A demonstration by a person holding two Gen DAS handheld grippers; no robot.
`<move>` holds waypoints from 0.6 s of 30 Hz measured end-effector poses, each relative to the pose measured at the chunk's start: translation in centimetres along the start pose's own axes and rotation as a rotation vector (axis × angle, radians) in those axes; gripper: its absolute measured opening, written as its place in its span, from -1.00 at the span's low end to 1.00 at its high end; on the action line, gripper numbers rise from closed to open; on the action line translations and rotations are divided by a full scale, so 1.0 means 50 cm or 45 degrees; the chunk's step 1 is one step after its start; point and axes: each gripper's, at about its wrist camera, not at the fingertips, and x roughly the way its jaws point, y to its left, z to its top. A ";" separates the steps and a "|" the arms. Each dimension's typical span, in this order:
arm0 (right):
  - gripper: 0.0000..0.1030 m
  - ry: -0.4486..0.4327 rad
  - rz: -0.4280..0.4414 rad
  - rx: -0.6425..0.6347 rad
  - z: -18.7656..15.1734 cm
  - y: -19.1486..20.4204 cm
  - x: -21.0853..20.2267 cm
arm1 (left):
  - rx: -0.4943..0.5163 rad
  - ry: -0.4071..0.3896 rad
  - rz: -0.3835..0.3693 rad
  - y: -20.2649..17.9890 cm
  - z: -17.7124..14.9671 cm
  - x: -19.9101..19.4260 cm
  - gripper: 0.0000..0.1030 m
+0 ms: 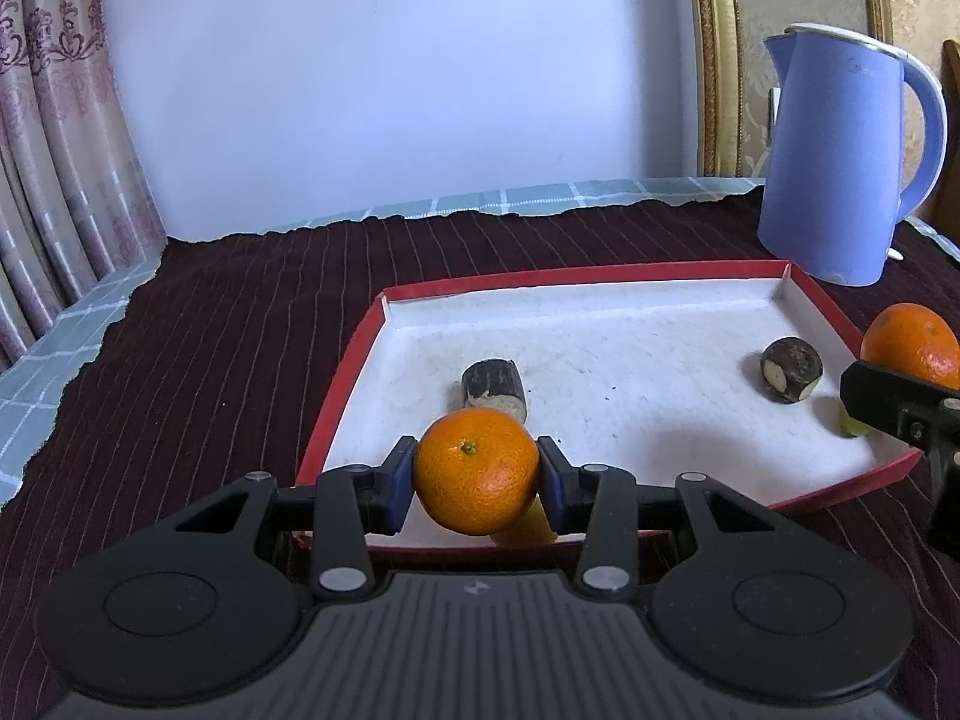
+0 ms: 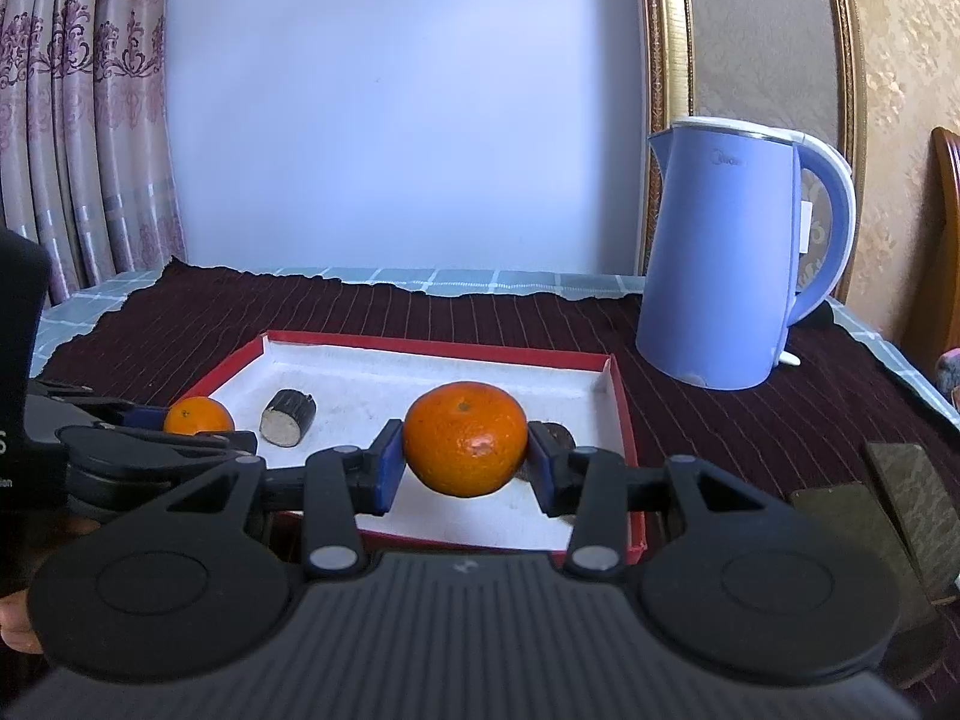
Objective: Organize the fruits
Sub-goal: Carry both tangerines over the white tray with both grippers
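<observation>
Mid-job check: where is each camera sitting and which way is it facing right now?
Left wrist: on the left gripper, looking along its fingers and down over the red tray; it holds an orange; the right gripper enters at the right edge.
Right wrist: on the right gripper, facing the tray's right half and the blue kettle; it holds its own orange; the left gripper shows on the left.
Shared: tray, both oranges, kettle, two dark stubs, curtain.
</observation>
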 end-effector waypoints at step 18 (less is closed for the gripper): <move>-0.23 0.031 -0.039 0.001 0.016 -0.012 0.050 | 0.024 0.002 0.014 -0.013 0.024 0.038 -0.21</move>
